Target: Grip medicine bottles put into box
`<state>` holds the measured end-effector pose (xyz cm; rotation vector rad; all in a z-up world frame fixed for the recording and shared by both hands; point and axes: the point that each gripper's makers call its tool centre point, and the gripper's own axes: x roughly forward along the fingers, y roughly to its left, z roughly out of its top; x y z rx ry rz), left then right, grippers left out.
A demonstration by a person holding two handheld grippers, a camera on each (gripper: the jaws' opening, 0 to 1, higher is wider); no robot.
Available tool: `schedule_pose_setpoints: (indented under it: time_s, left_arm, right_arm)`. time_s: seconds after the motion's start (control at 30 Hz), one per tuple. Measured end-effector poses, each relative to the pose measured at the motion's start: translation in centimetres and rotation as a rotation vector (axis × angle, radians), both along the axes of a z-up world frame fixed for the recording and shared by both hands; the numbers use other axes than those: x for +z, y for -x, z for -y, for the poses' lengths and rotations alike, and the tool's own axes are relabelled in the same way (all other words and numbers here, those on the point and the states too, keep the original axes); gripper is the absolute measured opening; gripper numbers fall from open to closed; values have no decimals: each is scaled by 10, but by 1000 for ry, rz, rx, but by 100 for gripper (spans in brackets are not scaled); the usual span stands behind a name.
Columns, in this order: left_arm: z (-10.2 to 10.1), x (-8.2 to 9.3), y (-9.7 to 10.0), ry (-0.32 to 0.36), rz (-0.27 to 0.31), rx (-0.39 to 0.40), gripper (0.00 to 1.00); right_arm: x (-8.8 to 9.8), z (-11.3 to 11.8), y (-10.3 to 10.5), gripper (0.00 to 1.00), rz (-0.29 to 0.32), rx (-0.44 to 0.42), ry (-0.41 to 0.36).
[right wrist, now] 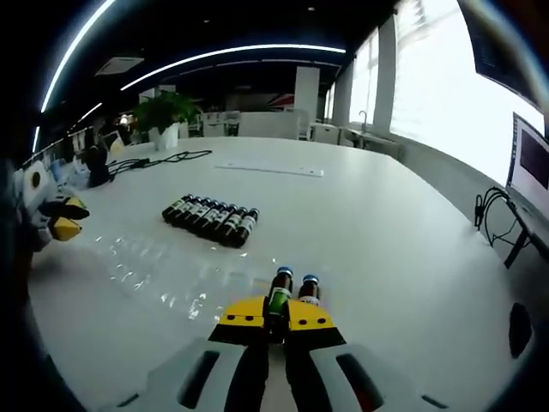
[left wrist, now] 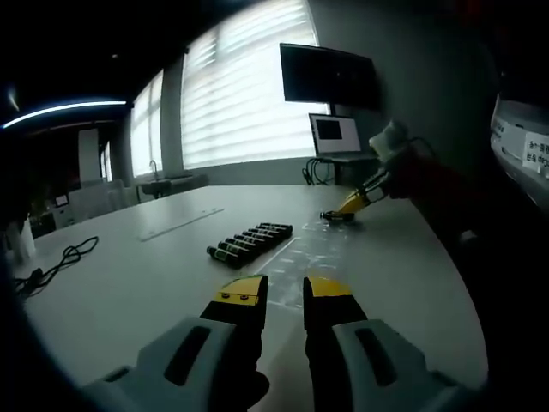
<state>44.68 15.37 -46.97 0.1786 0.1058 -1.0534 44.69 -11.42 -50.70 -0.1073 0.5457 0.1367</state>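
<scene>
The right gripper (right wrist: pixel 276 319) pinches one small dark medicine bottle (right wrist: pixel 279 296) between its yellow-tipped jaws, a second bottle (right wrist: pixel 309 289) standing just beside it, toward the table's near edge. A row of bottles (right wrist: pixel 211 219) lies side by side nearer the table's middle, and a clear plastic tray (right wrist: pixel 163 275), apparently the box, lies flat between the row and the gripper. The left gripper (left wrist: pixel 284 292) hangs over the white table (left wrist: pixel 154 283) with jaws slightly parted, holding nothing. The bottles look like rigid, smooth glass, light but likely slippery and breakable; gripping mid-body below the cap seems safest. The tray looks thin, glossy and flexible.
</scene>
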Motion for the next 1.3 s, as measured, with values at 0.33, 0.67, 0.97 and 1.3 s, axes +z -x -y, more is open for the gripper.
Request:
schedule_pose_setpoints:
  time_s: [0.33,0.67,0.97,1.3]
  left_arm:
    - [1,-2,0,-2,-5,-3,11]
    - [0,-3,-1,-8,-5,2,11]
    - [0,-3,-1,-9,-6,3,11]
    - [0,-1,-1,-7,-1,2,11]
  right_arm:
    - [-1,2,-2,2,-9,-6,14]
    - [-1,1,-6,1,-6,-10,47]
    - [-9,0,-6,1,-21,-6,70]
    - [-8,0,-6,1,-18,-24,87]
